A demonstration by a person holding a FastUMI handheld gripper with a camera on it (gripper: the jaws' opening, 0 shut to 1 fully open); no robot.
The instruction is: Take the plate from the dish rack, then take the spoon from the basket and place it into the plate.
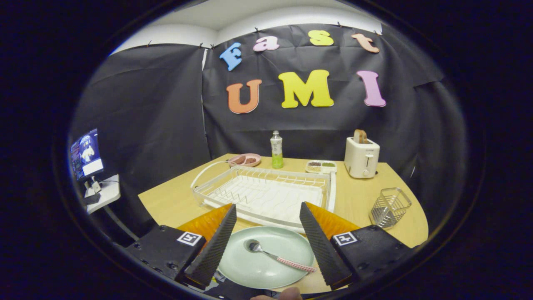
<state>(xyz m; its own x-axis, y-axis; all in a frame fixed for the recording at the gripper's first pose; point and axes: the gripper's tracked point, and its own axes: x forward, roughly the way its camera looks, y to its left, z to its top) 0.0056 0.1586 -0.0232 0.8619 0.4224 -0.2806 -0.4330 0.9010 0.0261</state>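
A pale green plate (266, 260) lies flat on the wooden table (358, 200), between my two fingers and just in front of the white wire dish rack (266, 193). A metal spoon (277, 255) with a red-checked handle rests in the plate, bowl toward the left finger, handle toward the right one. My gripper (266, 212) is open, its black ribbed fingers (214, 246) spread wide on either side of the plate and holding nothing. The wire basket (389, 207) stands at the right of the table, tilted, with nothing showing inside. The rack's slots hold no dishes.
Behind the rack stand a green bottle (276, 150), a pink dish (245, 160) with food and a small divided tray (321, 166). A cream toaster (361, 157) with toast is at the back right. A monitor (86, 155) sits on a side stand left.
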